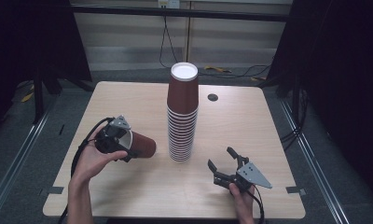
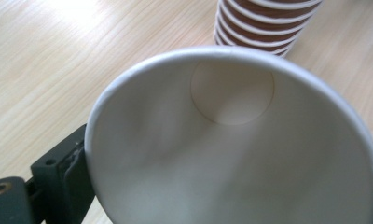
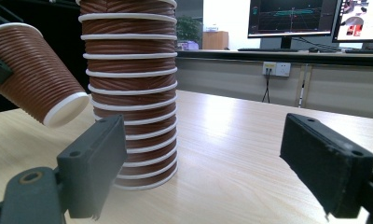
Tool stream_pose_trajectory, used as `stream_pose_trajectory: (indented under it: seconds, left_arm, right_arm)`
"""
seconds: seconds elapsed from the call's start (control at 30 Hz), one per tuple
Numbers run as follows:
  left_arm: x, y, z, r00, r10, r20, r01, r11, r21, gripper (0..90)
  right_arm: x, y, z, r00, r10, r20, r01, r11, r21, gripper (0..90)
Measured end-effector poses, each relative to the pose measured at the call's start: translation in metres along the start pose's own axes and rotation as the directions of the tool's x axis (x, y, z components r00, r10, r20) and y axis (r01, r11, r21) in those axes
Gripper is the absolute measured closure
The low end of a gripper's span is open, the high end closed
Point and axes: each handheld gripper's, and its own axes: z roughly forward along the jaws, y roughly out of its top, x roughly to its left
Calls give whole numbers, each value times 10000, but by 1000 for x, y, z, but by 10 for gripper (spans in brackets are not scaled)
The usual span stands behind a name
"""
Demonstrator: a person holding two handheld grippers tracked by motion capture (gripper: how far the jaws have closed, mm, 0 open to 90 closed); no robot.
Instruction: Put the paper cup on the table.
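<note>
While the left gripper (image 1: 121, 144) clamps a single brown paper cup (image 1: 140, 145) at its rim, tilted above the desk's (image 1: 128, 186) left side just beside the cup stack (image 1: 182, 116), the right gripper (image 1: 224, 163) rests wide open and empty near the front right corner

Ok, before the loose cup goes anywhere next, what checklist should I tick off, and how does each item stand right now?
1. Left gripper clamped on the single brown paper cup: ok, jaws sit on its rim.
2. Cup clear of the wooden table: ok in the right gripper view; it hangs tilted, base lowest.
3. Cup empty: ok, its white inside is bare.
4. Stack of upturned brown paper cups standing straight: ok.
5. Right gripper out of the way: ok, open and empty, right of the stack.
6. Rim uncrushed under the jaws: cannot tell.
</note>
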Motion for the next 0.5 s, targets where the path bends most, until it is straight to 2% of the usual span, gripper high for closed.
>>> stream_pose_trajectory:
  seconds: [0.1, 0.13, 0.17, 0.2, 0.27, 0.33, 0.37, 0.5]
  left_arm:
    - [5, 4, -1, 9998, -206, 24, 205, 9996, 192, 45]
    - [6, 5, -1, 9998, -180, 48, 179, 9994, 303, 45]
    - [8, 7, -2, 9999, 22, 119, -29, 9982, 607, 45]
    - [9, 8, 0, 9999, -13, 143, 2, 9973, 739, 45]
    - [10, 14, 1, 9999, 122, 13, -123, 9950, 995, 44]
    - [9, 20, 4, 9996, 248, -100, -231, 9893, 1439, 44]
    - [11, 23, 5, 9988, 483, -114, -457, 9853, 1648, 43]
    - [14, 29, 11, 9985, 552, -36, -531, 9745, 2181, 39]
  right_arm:
    - [0, 0, 0, 10000, 3, 5, -3, 10000, 0, 138]
    - [0, 0, 0, 10000, -1, 3, 1, 10000, -1, 139]
    - [0, 0, 0, 10000, 9, 3, -9, 10000, -2, 139]
    - [0, 0, 0, 10000, 6, 1, -6, 10000, -2, 139]
    - [0, 0, 0, 10000, 23, 6, -23, 10000, 11, 139]
    - [0, 0, 0, 10000, 7, 2, -7, 10000, -2, 139]
    - [0, 0, 0, 10000, 8, 5, -8, 10000, -1, 139]
    - [0, 0, 0, 10000, 20, 7, -20, 10000, 7, 139]
